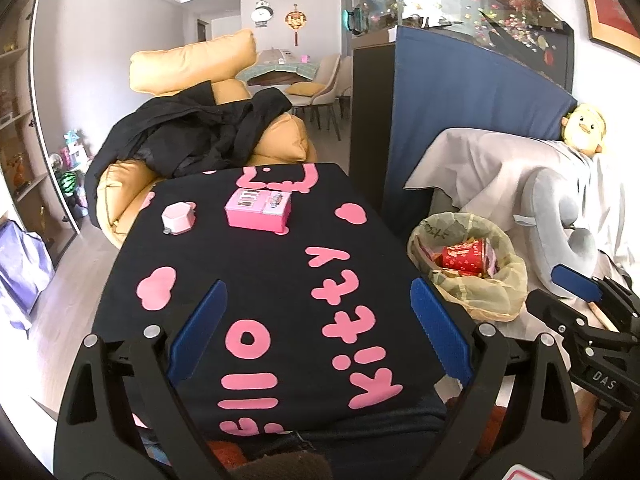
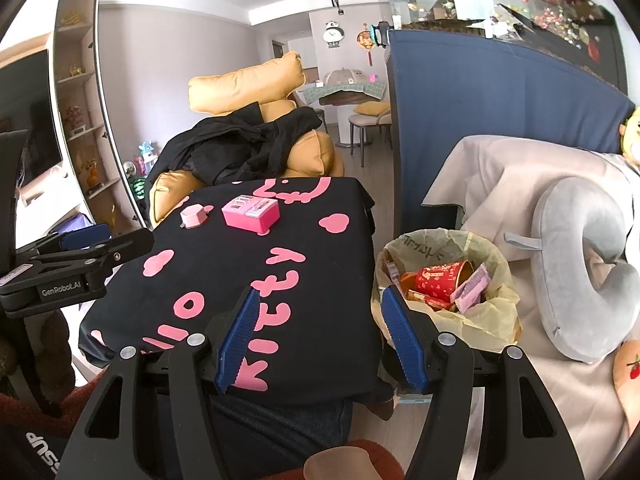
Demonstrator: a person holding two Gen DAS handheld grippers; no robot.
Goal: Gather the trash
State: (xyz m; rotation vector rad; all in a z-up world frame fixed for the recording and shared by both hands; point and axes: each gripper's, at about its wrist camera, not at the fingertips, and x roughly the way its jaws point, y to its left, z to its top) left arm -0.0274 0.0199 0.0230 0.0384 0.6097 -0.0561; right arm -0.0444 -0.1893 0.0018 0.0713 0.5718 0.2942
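Both tools, left [image 1: 318, 332] and right [image 2: 318, 338], gape empty; bin [image 2: 444, 280] beside bench [image 2: 320, 280] holds light, crushable wrappers—pinch an edge.

The bin [image 2: 444, 240], lined with a yellowish bag, stands just right of the table [image 2: 320, 312]. Inside lie a red printed cup [image 2: 440, 280] on its side and a pink wrapper [image 2: 472, 288] leaning against it, touching.

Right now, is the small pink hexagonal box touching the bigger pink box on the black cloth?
Apart. In the left wrist view, black cloth shows plainly between the small hexagonal box and the bigger pink box.
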